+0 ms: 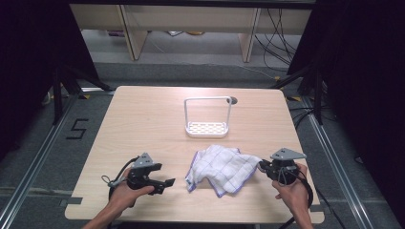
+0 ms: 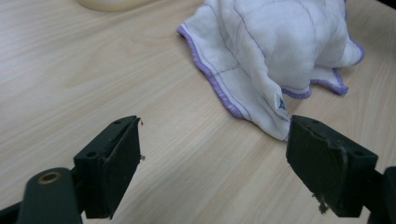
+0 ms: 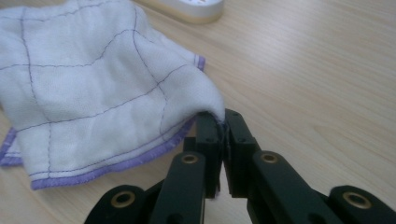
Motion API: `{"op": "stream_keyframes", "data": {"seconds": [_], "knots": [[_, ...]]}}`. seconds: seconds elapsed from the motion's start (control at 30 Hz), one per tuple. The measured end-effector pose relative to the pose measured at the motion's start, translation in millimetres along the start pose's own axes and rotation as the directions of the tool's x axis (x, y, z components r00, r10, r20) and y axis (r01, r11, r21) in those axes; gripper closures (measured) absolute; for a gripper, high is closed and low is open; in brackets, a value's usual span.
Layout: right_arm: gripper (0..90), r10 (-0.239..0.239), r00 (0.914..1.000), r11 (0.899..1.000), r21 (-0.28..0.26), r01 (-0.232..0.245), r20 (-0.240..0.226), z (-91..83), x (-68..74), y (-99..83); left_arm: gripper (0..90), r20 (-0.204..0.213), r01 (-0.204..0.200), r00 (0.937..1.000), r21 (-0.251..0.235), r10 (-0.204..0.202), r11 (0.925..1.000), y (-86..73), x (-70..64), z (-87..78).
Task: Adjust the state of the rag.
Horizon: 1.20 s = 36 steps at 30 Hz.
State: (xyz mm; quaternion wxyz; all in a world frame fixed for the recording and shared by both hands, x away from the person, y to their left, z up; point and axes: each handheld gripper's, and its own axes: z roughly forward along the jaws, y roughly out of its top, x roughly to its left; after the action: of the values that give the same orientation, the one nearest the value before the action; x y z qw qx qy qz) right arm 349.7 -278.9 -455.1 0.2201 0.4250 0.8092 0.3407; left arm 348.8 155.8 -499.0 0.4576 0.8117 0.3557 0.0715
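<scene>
My right claw (image 3: 223, 140) is clamped on the cloth's (image 1: 222, 168) right corner. My left claw (image 2: 212, 163) gapes wide just beside its purple-edged left corner, not touching. The cloth lies crumpled mid-surface (image 1: 143, 124), bare wood all around; a white rack (image 1: 207, 128) stands beyond it.

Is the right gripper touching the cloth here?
Touching. In the right gripper view the right gripper has its jaws shut on a corner of the cloth, the fabric pinched between them.
</scene>
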Motion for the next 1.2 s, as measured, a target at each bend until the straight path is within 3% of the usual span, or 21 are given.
{"op": "stream_keyframes", "data": {"seconds": [0.03,0.1,0.13,0.2,0.27,0.3,0.37,0.5,0.57,0.63,0.67,0.8,0.87,0.97,1.03,1.07,1.1,1.13,1.2], "knots": [[86.5,0.018,0.9998,1.0,0.012,-0.018,0.006,0.2,0.7,0.3,17.3,0.007,-0.007,0.9999,0.011,0.007,0.9999,0.8,-2.4,4.6],[86.4,-0.004,0.9998,1.0,0.013,0.004,0.018,1.6,-1.2,-0.3,17.6,0.011,-0.013,0.9999,0.011,0.012,0.9999,2.3,-4.5,8.7],[86.3,0.008,0.9994,0.999,0.038,-0.009,0.033,2.6,-2.0,-0.6,18.4,0.009,-0.026,0.9996,0.017,0.025,0.9995,4.9,-5.0,11.2],[86.2,0.0,0.9992,0.999,0.039,-0.001,0.04,4.3,-3.8,-1.8,19.1,0.002,-0.023,0.9997,-0.004,0.023,0.9997,11.7,-4.8,17.1],[86.0,-0.006,0.9989,0.999,0.046,0.004,0.046,7.3,-5.5,-4.2,22.0,-0.002,-0.028,0.9996,-0.005,0.028,0.9996,20.2,-0.9,22.2],[86.0,0.02,0.9989,0.998,0.053,-0.022,0.043,8.0,-4.3,-4.4,23.9,-0.007,-0.03,0.9995,-0.015,0.03,0.9994,24.9,1.5,25.5],[85.7,-0.026,0.9986,0.998,0.059,0.023,0.045,11.3,-7.4,-5.5,25.4,-0.017,-0.024,0.9996,-0.02,0.023,0.9995,35.0,6.8,33.2],[85.3,0.007,0.999,0.997,0.075,-0.011,0.044,13.3,-5.8,-5.1,33.1,-0.044,-0.051,0.9977,0.001,0.051,0.9987,52.8,17.0,51.9],[85.2,-0.011,0.9989,0.998,0.064,0.008,0.045,14.0,-6.8,-5.1,35.2,-0.077,-0.109,0.991,0.018,0.11,0.9939,59.2,20.4,61.0],[85.0,0.005,0.9992,0.998,0.064,-0.007,0.04,13.7,-4.8,-4.6,41.8,-0.057,-0.112,0.9919,0.024,0.114,0.9934,64.2,22.9,70.8],[84.9,0.0,0.9994,0.998,0.06,-0.002,0.036,15.0,-3.8,-4.4,42.6,-0.047,-0.132,0.9898,0.041,0.134,0.9904,67.8,22.5,80.8],[84.8,-0.015,0.9993,0.998,0.058,0.013,0.033,16.8,-3.9,-4.4,44.9,-0.042,-0.148,0.9877,0.05,0.151,0.9877,70.1,20.7,95.5],[84.7,-0.014,0.9994,0.998,0.057,0.012,0.032,16.8,-3.7,-4.4,45.2,-0.039,-0.177,0.9829,0.074,0.18,0.9815,70.8,18.7,103.9],[84.6,-0.016,0.9994,0.998,0.054,0.015,0.031,17.1,-4.6,-5.1,44.8,-0.047,-0.177,0.9821,0.104,0.182,0.9787,70.6,18.5,111.7],[84.5,-0.015,0.9995,0.998,0.054,0.013,0.029,17.5,-4.4,-5.1,46.7,-0.045,-0.177,0.9822,0.099,0.182,0.9791,71.2,17.8,115.4],[84.4,-0.013,0.9995,0.999,0.05,0.012,0.029,18.4,-4.0,-5.0,50.9,-0.035,-0.206,0.9769,0.104,0.211,0.973,72.8,16.3,118.4],[84.3,-0.012,0.9996,0.998,0.057,0.01,0.026,18.4,-3.7,-4.7,53.7,-0.035,-0.206,0.9769,0.104,0.211,0.973,72.8,16.3,118.4],[84.2,0.001,0.9997,0.998,0.06,-0.002,0.026,18.2,-2.8,-4.4,57.2,-0.045,-0.216,0.974,0.107,0.222,0.9705,73.2,15.1,119.9],[84.2,-0.001,0.9997,0.998,0.058,0.0,0.023,18.2,-2.7,-4.3,62.0,-0.023,-0.255,0.9658,0.099,0.258,0.9618,73.7,12.8,122.3]]}}
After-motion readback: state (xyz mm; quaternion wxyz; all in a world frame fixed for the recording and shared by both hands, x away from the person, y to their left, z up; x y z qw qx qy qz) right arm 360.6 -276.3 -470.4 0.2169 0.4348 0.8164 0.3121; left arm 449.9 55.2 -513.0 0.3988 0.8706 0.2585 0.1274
